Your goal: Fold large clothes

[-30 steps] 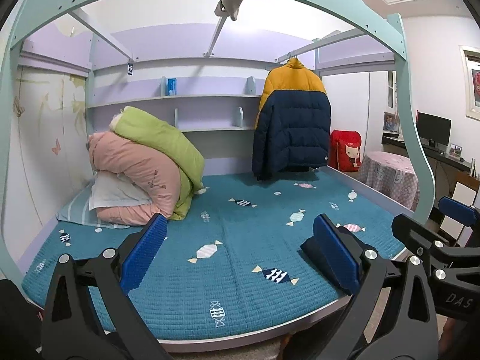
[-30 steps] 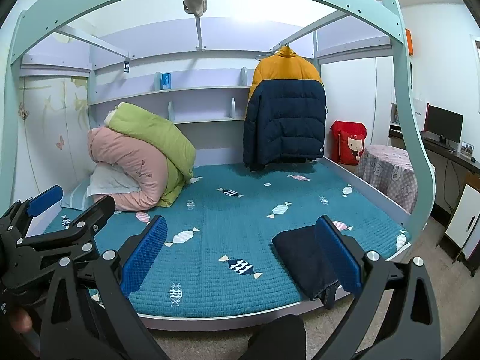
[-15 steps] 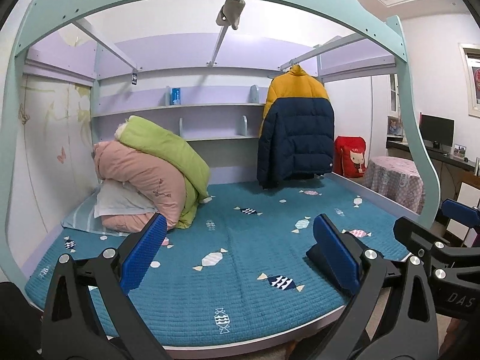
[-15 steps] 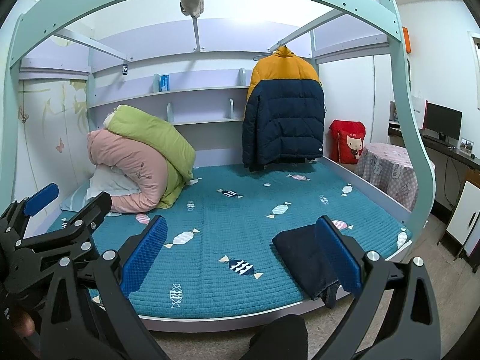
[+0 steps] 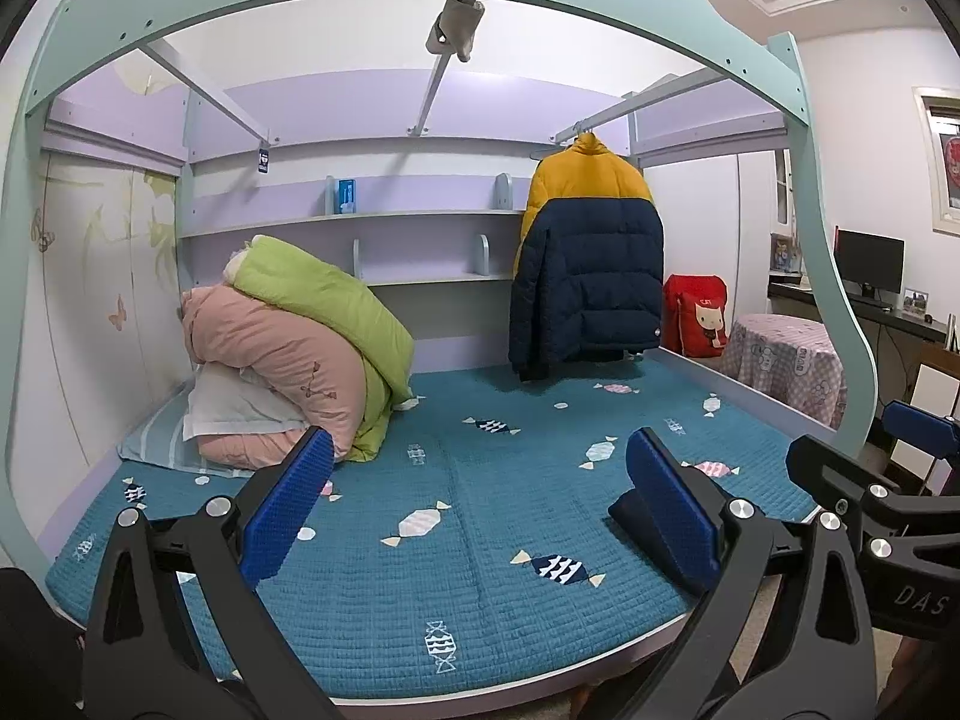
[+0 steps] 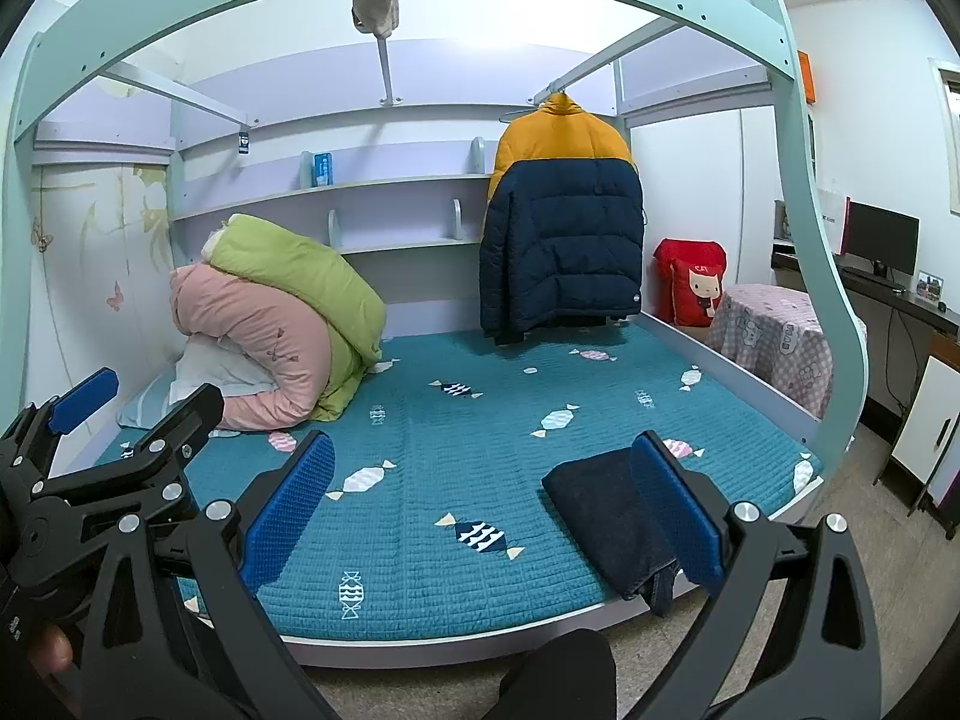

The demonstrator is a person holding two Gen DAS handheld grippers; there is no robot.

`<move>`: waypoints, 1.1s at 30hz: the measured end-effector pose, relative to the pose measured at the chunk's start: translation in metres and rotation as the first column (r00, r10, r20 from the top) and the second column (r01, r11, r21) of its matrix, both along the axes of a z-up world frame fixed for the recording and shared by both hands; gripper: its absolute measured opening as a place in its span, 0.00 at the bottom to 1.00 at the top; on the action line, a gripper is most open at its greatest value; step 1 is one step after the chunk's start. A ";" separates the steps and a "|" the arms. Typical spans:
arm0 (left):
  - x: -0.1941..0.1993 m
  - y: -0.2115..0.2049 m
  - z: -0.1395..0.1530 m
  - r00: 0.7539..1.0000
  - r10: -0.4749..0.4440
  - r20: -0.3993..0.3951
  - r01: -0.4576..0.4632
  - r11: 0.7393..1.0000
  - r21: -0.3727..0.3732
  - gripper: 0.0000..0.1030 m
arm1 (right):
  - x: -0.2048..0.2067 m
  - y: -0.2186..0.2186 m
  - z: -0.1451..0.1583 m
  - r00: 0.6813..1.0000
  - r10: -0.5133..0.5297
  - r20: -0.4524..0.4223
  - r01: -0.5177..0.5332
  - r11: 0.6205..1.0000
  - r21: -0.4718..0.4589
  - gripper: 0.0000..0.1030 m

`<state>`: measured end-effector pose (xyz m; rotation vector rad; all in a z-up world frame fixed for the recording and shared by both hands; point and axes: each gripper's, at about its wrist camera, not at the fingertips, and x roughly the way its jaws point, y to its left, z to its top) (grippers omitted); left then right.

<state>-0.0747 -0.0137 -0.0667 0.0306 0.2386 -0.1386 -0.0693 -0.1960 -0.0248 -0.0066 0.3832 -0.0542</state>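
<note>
i held my left claw (image 5: pixel 477 507) and my right claw (image 6: pixel 480 510) side by side in front of the near edge of the bed, both with their blue-padded fingers spread wide apart and gripping nothing. the folded dark navy garment (image 6: pixel 606 516) lay on the teal quilted bedspread with candy and fish prints (image 6: pixel 456 450), at its near right corner, with one end hanging slightly over the edge. in the right wrist view it sat just behind my right claw's right finger (image 6: pixel 675 510), which covered part of it. in the left wrist view only a dark wedge of that garment (image 5: pixel 624 510) showed beside my left claw's right finger (image 5: pixel 672 510). neither claw touched it, as far as i could tell. far off at the right, a yellow and navy puffer jacket (image 6: pixel 561 228) hung from a rail over the bed. at the far left, a rolled pink duvet (image 5: pixel 276 360) and green duvet (image 5: pixel 324 300) were piled together against the wall.
</note>
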 end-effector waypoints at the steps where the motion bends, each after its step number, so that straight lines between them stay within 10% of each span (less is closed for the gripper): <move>1: 0.000 -0.001 0.000 1.000 0.000 0.001 0.000 1.000 0.001 0.95 | 0.001 0.000 0.000 1.000 0.000 -0.001 0.000 1.000 0.001 0.93; 33: 0.005 -0.006 -0.001 1.000 -0.010 0.010 0.010 1.000 0.010 0.95 | -0.006 0.012 -0.002 0.999 -0.034 0.000 0.034 0.999 0.007 0.93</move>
